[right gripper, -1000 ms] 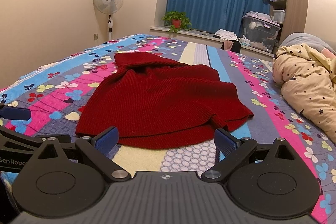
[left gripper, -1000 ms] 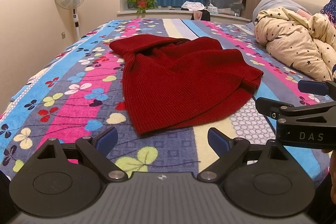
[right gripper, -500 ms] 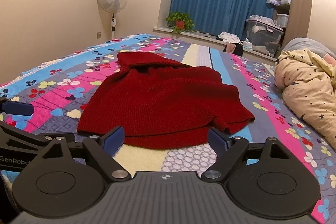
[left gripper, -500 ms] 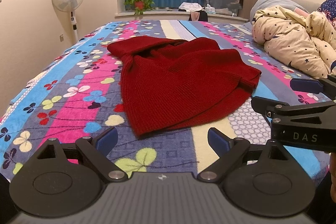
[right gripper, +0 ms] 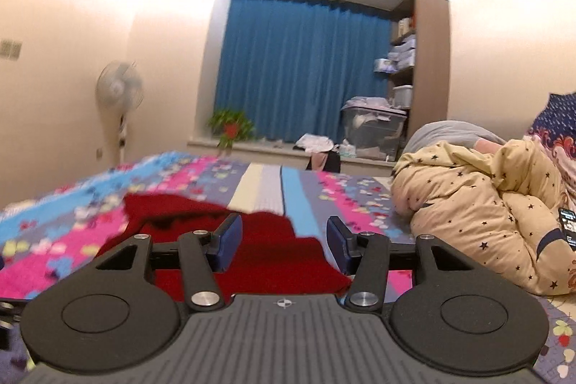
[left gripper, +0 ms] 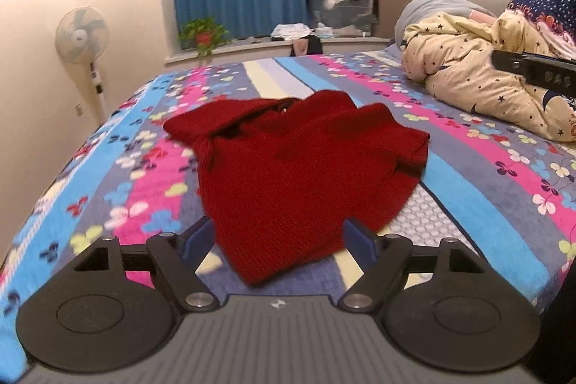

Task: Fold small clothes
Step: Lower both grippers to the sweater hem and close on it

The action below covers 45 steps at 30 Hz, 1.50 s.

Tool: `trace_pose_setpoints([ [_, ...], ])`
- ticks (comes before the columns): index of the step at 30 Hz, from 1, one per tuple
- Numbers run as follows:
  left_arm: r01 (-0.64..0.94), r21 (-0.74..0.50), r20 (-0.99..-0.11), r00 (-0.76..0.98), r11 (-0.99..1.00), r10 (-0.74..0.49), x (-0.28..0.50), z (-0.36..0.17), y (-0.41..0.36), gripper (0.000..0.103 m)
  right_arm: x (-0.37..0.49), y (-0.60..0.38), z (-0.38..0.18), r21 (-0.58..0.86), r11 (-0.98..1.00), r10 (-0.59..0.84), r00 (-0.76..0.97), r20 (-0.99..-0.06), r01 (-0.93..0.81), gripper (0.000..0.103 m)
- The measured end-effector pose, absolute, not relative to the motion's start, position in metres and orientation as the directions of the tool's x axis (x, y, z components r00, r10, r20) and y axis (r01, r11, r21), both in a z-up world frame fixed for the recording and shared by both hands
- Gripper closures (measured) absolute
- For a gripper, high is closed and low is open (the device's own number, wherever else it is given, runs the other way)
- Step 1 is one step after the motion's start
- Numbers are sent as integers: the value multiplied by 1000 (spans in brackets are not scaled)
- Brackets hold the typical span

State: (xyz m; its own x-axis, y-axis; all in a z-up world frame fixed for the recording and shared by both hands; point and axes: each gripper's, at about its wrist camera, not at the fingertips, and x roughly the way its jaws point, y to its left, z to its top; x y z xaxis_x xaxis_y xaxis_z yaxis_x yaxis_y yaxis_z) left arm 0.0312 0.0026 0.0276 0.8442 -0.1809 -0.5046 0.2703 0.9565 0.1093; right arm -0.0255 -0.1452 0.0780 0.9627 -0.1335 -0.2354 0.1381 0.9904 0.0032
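Observation:
A dark red knitted sweater (left gripper: 302, 164) lies partly folded on the striped flowered bedspread (left gripper: 478, 182). My left gripper (left gripper: 277, 242) is open and empty, with the sweater's near hem between its blue pads. My right gripper (right gripper: 282, 242) is open and empty, low over the sweater (right gripper: 266, 254) near its right edge. Part of the right gripper shows at the right edge of the left wrist view (left gripper: 536, 72).
A cream star-patterned quilt (left gripper: 478, 78) is bunched at the right side of the bed, with pillows behind it. A standing fan (left gripper: 82, 40) is by the left wall. A potted plant (left gripper: 203, 36) and storage boxes (left gripper: 340, 8) stand by the blue curtain.
Both grippers have moved forward toward the sweater. The right gripper has tilted up and moved far to the right, and its jaws have narrowed a little. The sweater has not moved.

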Motion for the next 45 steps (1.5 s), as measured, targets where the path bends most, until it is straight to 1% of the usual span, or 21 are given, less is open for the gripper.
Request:
trace_pose_setpoints([
  [3,327,111,-526,821,938,-224,61,36,26,21,-8,-181,84,52,990,-117,966,-233,132,50],
  [5,343,126,-556,802,931,-220,86,31,42,25,10,-204,82,34,987,-144,957,-252,158,46],
  [6,332,145,-571,797,932,-195,100,24,50,36,20,-216,77,26,985,-157,948,-277,171,46],
  [7,314,153,-594,787,937,-167,113,15,58,50,31,-226,72,28,982,-169,939,-299,186,46],
  [8,289,139,-622,770,947,-143,125,6,67,57,40,-236,62,34,978,-185,927,-326,207,46],
  [9,254,110,-663,739,961,-119,137,-4,74,73,50,-245,52,50,972,-198,909,-367,232,46],
  [10,208,76,-718,690,975,-92,151,-12,80,85,60,-253,40,80,963,-199,881,-429,257,47],
  [11,156,26,-760,645,987,-82,162,-19,87,85,71,-262,30,123,954,-181,850,-495,275,50],
  [13,129,-55,-791,600,990,-122,175,-26,91,85,88,-276,13,200,931,-143,810,-568,304,71],
  [15,136,-87,-794,589,987,-152,184,-28,89,85,103,-283,1,224,922,-125,790,-601,317,74],
  [18,128,-132,-807,562,983,-182,196,-33,85,85,125,-289,-17,252,912,-99,770,-630,324,73],
  [23,127,-196,-830,507,972,-233,200,-49,74,81,163,-303,-51,292,904,-30,728,-685,311,70],
  [25,138,-206,-837,488,969,-248,203,-53,73,68,176,-310,-64,307,895,-18,713,-700,324,64],
  [28,150,-209,-847,466,966,-256,205,-59,71,59,192,-317,-81,334,879,-1,703,-711,339,55],
  [31,142,-211,-858,446,967,-253,209,-65,69,58,207,-324,-96,365,865,25,696,-717,345,51],
  [36,124,-224,-868,425,967,-256,218,-74,66,58,231,-332,-118,442,819,72,699,-712,365,51],
  [41,148,-205,-863,439,968,-250,223,-78,56,56,254,-320,-136,399,854,65,691,-720,334,51],
  [42,152,-199,-862,444,968,-247,223,-79,55,56,258,-317,-137,380,865,53,694,-718,328,52],
  [43,159,-191,-860,449,969,-243,223,-79,53,56,260,-316,-138,370,869,40,699,-714,328,63],
  [44,168,-181,-858,454,969,-239,223,-80,51,56,262,-316,-139,362,869,26,700,-714,338,71],
  [45,182,-172,-855,461,968,-238,223,-80,48,61,264,-317,-140,360,865,16,698,-715,349,85],
])
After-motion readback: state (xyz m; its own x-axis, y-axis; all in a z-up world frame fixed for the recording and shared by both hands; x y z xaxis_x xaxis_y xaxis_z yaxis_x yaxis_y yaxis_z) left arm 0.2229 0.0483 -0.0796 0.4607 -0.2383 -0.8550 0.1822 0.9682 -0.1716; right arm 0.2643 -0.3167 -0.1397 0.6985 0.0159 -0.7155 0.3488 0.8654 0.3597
